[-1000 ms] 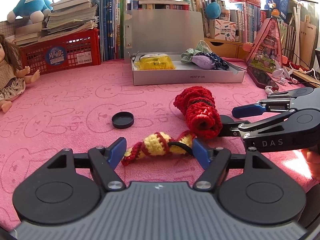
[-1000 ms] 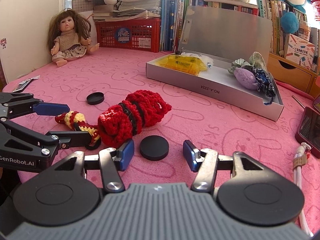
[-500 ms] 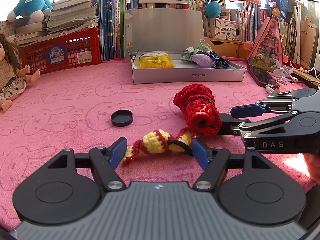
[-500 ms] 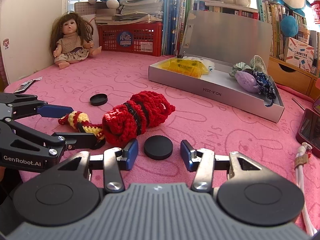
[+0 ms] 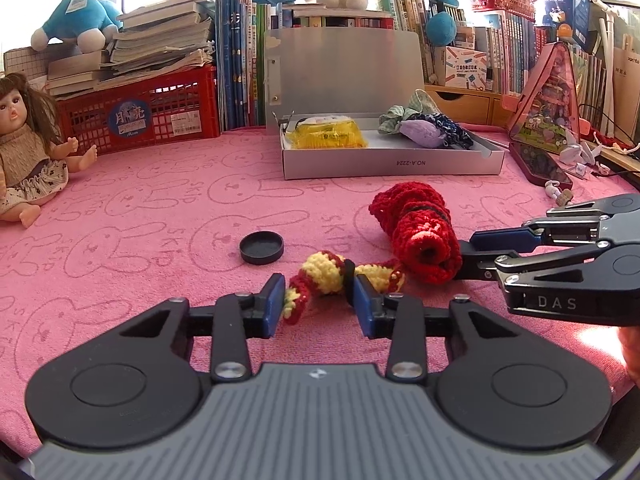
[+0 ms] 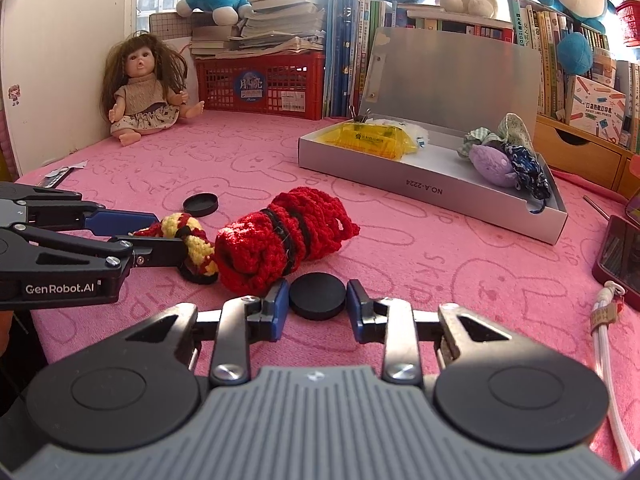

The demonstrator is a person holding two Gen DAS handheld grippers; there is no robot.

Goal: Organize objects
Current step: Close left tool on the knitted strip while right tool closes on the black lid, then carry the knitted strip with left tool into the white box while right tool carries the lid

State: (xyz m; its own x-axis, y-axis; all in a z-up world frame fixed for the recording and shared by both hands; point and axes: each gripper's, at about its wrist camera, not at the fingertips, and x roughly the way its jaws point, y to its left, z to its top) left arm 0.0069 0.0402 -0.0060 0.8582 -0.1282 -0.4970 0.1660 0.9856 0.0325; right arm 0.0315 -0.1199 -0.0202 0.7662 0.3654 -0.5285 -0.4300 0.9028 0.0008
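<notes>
A yellow and red crochet piece [image 5: 326, 274] lies on the pink blanket [image 5: 140, 240] between the blue pads of my left gripper [image 5: 318, 306]. The jaws are closing and the pads touch it on both sides. In the right wrist view the left gripper [image 6: 168, 236] holds the same crochet piece [image 6: 192, 236] from the left. A flat black disc [image 6: 318, 296] sits between the pads of my right gripper [image 6: 318, 308], whose jaws are closing onto its edges. A red crochet roll [image 5: 416, 236] with black bands lies between the two grippers, and it hides the disc in the left wrist view.
A black cap [image 5: 262, 247] lies left of the roll. Behind stands an open silver box [image 5: 392, 164] holding a yellow packet and cloth items. A doll [image 5: 24, 160] sits far left by a red crate [image 5: 136, 116]. A phone [image 6: 620, 256] and white cable [image 6: 604, 328] lie at the right.
Both grippers' jaws have narrowed: the left onto the yellow and red crochet piece, the right onto the black disc. Neither hand has shifted.
</notes>
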